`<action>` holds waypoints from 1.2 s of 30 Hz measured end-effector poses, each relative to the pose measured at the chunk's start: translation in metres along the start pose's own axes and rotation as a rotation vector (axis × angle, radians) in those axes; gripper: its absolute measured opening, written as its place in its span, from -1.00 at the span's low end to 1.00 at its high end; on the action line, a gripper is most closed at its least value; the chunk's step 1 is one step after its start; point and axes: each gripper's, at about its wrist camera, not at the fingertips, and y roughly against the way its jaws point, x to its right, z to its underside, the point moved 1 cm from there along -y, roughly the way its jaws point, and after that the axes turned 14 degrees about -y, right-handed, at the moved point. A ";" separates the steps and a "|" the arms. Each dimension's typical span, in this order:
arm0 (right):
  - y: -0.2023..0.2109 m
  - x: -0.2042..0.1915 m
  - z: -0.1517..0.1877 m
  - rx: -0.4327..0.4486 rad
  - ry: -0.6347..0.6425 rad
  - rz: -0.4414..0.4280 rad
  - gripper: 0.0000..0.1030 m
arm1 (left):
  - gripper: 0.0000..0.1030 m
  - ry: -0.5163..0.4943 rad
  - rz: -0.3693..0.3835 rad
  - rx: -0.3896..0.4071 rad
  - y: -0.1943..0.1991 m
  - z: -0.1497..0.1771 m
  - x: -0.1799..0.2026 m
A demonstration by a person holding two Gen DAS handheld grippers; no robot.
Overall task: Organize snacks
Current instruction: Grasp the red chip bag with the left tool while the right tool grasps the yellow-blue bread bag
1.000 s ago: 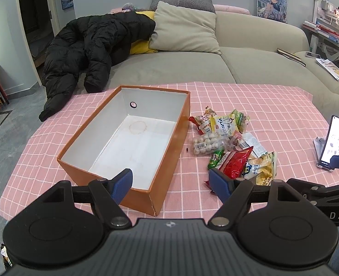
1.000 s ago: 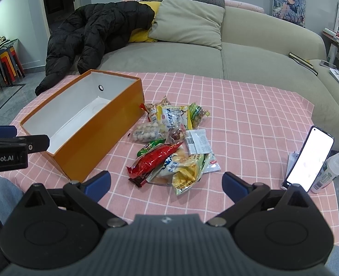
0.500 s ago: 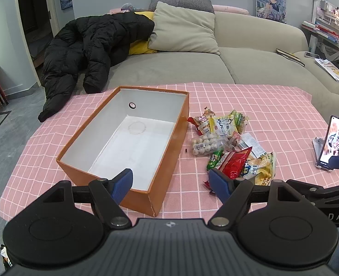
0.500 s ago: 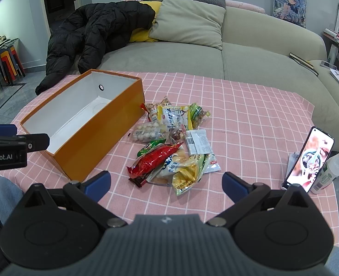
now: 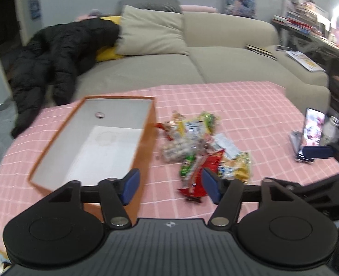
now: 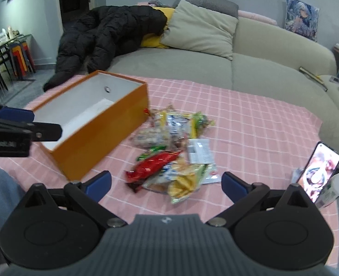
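Observation:
A pile of snack packets [image 5: 199, 142] lies on the pink checked tablecloth, right of an empty orange box [image 5: 93, 142] with a white inside. The pile [image 6: 174, 151] and the box [image 6: 89, 124] also show in the right wrist view. A red packet [image 6: 153, 164] and a yellow chip bag [image 6: 184, 181] lie nearest. My left gripper [image 5: 170, 185] is open and empty, above the table's near edge between box and pile. My right gripper [image 6: 167, 182] is open and empty, just short of the pile.
A phone [image 6: 322, 171] stands propped at the table's right beside a small white bottle [image 6: 335, 188]. A beige sofa [image 6: 238, 69] with a cushion and a black jacket [image 6: 105, 39] lies behind the table. Stools and chairs stand far left.
Both grippers have moved forward and to the right towards the snack pile; both views are blurred by motion. The jaws stay open. Nothing on the table has moved.

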 end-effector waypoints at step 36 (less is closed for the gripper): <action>-0.174 0.020 0.005 -0.206 0.291 0.010 0.16 | 0.25 -0.197 0.285 -0.319 -0.216 -0.021 0.036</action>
